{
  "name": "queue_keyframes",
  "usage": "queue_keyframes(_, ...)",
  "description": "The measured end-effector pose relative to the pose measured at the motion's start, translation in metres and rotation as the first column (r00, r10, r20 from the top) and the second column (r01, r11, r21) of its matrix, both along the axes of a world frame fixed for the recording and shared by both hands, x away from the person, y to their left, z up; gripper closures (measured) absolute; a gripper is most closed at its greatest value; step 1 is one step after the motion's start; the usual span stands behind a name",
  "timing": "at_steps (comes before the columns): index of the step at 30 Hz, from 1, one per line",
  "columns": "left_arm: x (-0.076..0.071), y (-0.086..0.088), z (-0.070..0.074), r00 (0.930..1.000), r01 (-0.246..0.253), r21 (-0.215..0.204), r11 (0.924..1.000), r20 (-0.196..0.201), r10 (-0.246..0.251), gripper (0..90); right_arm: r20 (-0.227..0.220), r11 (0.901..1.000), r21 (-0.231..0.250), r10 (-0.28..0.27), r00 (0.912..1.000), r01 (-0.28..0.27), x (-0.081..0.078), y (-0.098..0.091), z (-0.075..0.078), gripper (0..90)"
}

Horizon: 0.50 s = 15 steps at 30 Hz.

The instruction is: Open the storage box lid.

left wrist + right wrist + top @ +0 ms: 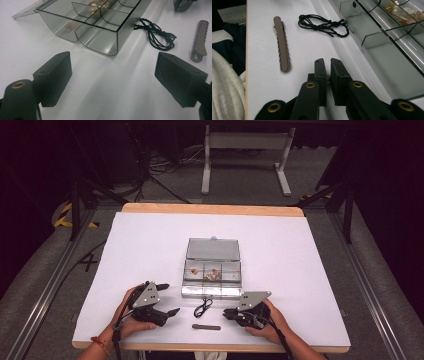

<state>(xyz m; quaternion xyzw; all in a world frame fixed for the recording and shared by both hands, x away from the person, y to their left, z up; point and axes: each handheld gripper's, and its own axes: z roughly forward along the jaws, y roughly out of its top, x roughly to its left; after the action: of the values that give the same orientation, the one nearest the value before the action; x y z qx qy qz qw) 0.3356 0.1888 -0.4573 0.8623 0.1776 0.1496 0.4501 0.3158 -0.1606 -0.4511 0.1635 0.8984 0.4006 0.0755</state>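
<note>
Right claw (327, 62) sits clenched and empty on the worktop (300, 250), aimed at the hair clip (282, 45) lying at its eleven o'clock. Left claw (112, 72) rests released, jaws wide, facing the open compartment box (100, 37); black cord (157, 35) lies just beside it.

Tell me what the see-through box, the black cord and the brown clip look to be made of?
Box: likely smoky clear plastic, glossy, with reflections on its walls. Cord: seemingly braided black string, matte and knotted. Clip: probably matte brown plastic with scalloped edges, though metal can't be ruled out.
</note>
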Motion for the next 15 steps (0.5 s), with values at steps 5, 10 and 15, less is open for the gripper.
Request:
queue_keyframes(5,0.0,0.0,0.0,1.0,-0.002,-0.001,1.0,0.003,0.002,15.0,-0.003,1.0,0.002,0.0,1.0,0.0,0.001,-0.001,0.0,86.9)
queue_keyframes(10,0.0,0.0,0.0,1.0,-0.004,-0.006,1.0,0.002,0.004,15.0,0.016,1.0,-0.001,-0.004,0.9999,0.004,-0.002,-0.003,0.003,87.1)
queue_keyframes(15,0.0,0.001,0.0,1.0,-0.007,-0.014,0.9999,0.0,0.007,15.0,0.023,0.9989,0.035,-0.03,0.9993,0.029,-0.002,-0.01,0.01,87.2)
